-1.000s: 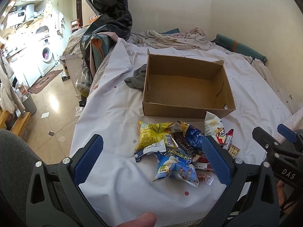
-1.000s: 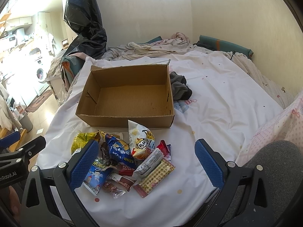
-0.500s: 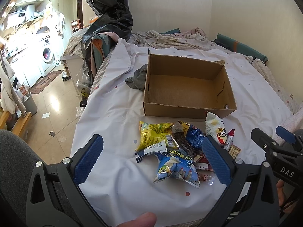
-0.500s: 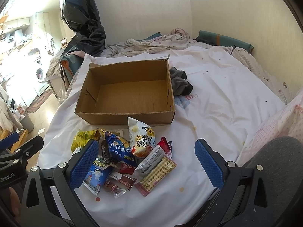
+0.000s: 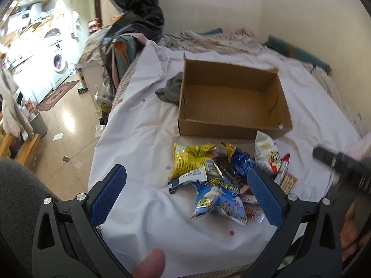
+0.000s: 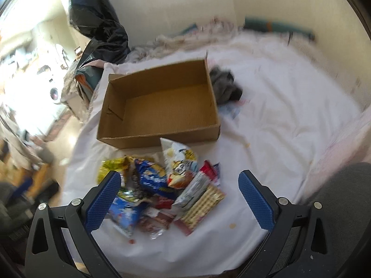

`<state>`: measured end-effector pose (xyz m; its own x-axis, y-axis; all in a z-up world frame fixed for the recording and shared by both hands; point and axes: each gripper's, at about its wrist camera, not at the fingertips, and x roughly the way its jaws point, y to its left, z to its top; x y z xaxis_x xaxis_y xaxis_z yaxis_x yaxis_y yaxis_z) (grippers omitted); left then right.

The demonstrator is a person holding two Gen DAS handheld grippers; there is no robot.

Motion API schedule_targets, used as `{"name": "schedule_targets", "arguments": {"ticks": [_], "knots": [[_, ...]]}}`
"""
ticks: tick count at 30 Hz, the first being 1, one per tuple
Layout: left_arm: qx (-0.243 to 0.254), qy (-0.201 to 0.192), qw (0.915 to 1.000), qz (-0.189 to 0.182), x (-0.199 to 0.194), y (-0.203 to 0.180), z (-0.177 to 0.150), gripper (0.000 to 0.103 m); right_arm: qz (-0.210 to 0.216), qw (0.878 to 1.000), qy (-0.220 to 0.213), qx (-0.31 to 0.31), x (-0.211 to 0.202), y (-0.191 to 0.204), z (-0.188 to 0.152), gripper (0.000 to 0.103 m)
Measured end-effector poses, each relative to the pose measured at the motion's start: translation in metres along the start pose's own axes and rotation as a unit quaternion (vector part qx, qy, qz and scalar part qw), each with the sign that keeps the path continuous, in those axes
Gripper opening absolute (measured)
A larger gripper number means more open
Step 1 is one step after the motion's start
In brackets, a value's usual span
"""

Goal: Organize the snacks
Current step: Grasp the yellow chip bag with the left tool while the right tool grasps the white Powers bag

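Cardboard box [image 5: 231,106] beside snack pile [image 5: 220,176]

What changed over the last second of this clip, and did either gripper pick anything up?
The right gripper has moved: its view is now motion-blurred and sits closer over the snack pile, with the cardboard box tilted in frame. The left gripper barely shifted. Both remain open and empty; nothing was grasped or released. The snacks still lie on the white sheet in front of the still empty box.
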<state>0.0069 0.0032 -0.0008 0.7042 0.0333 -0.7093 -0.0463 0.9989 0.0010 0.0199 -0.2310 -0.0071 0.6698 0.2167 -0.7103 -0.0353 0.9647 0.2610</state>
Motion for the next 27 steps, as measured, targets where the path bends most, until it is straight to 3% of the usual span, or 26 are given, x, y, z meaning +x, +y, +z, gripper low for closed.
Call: {"name": "schedule_targets", "arguments": {"ticks": [2, 6, 10, 14, 18, 27], "knots": [[0.006, 0.023, 0.9997, 0.008, 0.009, 0.000, 0.006, 0.103, 0.010, 0.999, 0.022, 0.027, 0.007, -0.012, 0.013, 0.103], [-0.033, 0.067, 0.9972, 0.006, 0.032, 0.015, 0.023, 0.103, 0.039, 0.995, 0.068, 0.065, 0.026, -0.033, 0.037, 0.103], [-0.069, 0.137, 0.9882, 0.000, 0.070, 0.031, 0.038, 0.103, 0.049, 0.988, 0.116, 0.086, 0.051, -0.044, 0.052, 0.103], [-0.089, 0.195, 0.9766, -0.015, 0.106, 0.037, 0.044, 0.102, 0.081, 0.978, 0.170, 0.091, 0.076, -0.038, 0.053, 0.089], [-0.084, 0.222, 0.9715, -0.008, 0.130, 0.031, 0.043, 0.098, 0.105, 0.971, 0.194, 0.090, 0.099, -0.028, 0.051, 0.071], [-0.098, 0.272, 0.9570, -0.014, 0.178, 0.018, 0.030, 0.092, 0.090, 0.968, 0.225, 0.071, 0.143, -0.013, 0.048, 0.069]]}}
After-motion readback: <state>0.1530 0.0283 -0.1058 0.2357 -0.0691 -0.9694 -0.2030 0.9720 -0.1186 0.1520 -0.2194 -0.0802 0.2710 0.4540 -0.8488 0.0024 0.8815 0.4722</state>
